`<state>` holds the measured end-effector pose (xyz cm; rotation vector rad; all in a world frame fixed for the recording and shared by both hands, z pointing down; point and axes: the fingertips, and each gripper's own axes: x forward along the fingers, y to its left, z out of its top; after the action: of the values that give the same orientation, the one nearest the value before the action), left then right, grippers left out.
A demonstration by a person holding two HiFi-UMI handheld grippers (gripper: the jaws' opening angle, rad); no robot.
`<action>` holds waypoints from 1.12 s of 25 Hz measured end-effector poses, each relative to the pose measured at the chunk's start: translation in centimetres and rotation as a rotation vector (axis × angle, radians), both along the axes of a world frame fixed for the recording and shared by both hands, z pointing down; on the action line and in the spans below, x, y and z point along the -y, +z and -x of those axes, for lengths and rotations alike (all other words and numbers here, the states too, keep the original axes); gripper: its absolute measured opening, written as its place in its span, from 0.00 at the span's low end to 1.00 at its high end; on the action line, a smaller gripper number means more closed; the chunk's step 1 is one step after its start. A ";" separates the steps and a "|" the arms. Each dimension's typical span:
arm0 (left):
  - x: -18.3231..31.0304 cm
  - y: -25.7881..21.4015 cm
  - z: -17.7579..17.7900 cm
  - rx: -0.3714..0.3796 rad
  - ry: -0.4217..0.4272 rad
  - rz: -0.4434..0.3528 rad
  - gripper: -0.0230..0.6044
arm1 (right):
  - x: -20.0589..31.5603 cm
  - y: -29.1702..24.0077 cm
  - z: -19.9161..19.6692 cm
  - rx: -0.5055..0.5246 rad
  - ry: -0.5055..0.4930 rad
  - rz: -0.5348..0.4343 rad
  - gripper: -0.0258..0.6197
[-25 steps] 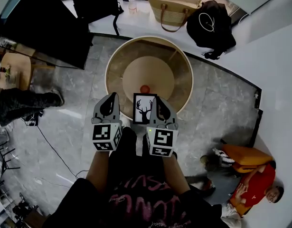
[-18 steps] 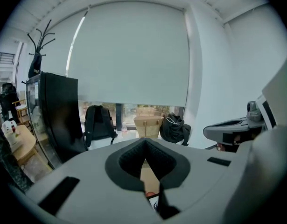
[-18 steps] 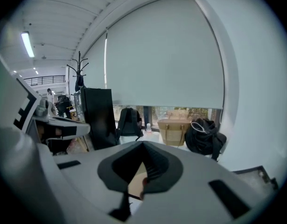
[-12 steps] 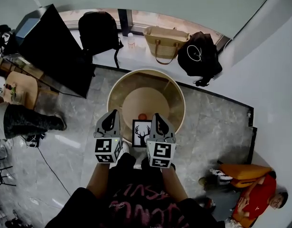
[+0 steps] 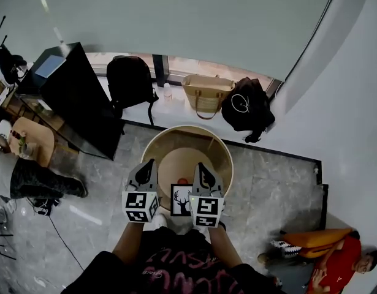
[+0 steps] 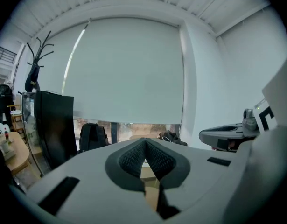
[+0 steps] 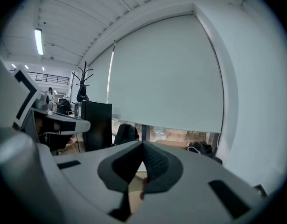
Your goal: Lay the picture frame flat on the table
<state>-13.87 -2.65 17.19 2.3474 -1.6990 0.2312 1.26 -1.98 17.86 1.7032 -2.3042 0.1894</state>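
The person seems to have straightened up over the last second: from the head view the round wooden table (image 5: 224,159) now sits lower and looks smaller than it did, and far more of the pale blind and the window ledge behind it has come into sight. The picture frame (image 5: 181,199), with its black deer print, lies at the near edge of the table, face up as far as I can tell, just this side of a small orange ball (image 5: 182,180). It has kept its place between the two tools throughout. The left gripper (image 5: 151,163) is to its left and the right gripper (image 5: 200,165) to its right, neither one touching it. Both are closed with their ribbed tips pressed together and nothing caught in them, and each gripper view looks level across the room at the blind, not down at the table. My guess is that the frame is already down flat and let go, so the job looks finished, or near enough, with only a pull-back left.
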 end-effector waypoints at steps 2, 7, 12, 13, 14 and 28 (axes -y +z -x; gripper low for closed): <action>0.5 -1.5 -0.2 -0.004 0.005 -0.032 0.05 | 0.6 -1.2 -0.5 0.012 0.009 -0.028 0.07; 0.8 -4.7 0.2 -0.014 0.009 -0.092 0.05 | 0.4 -3.8 -1.0 0.032 0.016 -0.076 0.07; 0.7 -6.6 -0.2 -0.012 0.018 -0.143 0.05 | -0.1 -5.7 -1.1 0.016 0.001 -0.127 0.07; 0.6 -6.9 -0.4 -0.007 0.023 -0.155 0.05 | -0.2 -6.0 -1.1 0.013 0.000 -0.137 0.07; 0.5 -7.1 -0.6 0.000 0.028 -0.163 0.05 | -0.3 -6.3 -1.1 0.011 -0.002 -0.144 0.07; 0.5 -7.0 -0.5 0.017 0.028 -0.175 0.05 | -0.2 -6.4 0.4 0.005 -0.025 -0.151 0.07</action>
<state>-13.40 -3.16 10.23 2.5012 -1.7610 0.1108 0.82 -1.74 11.44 1.7438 -2.3971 0.0152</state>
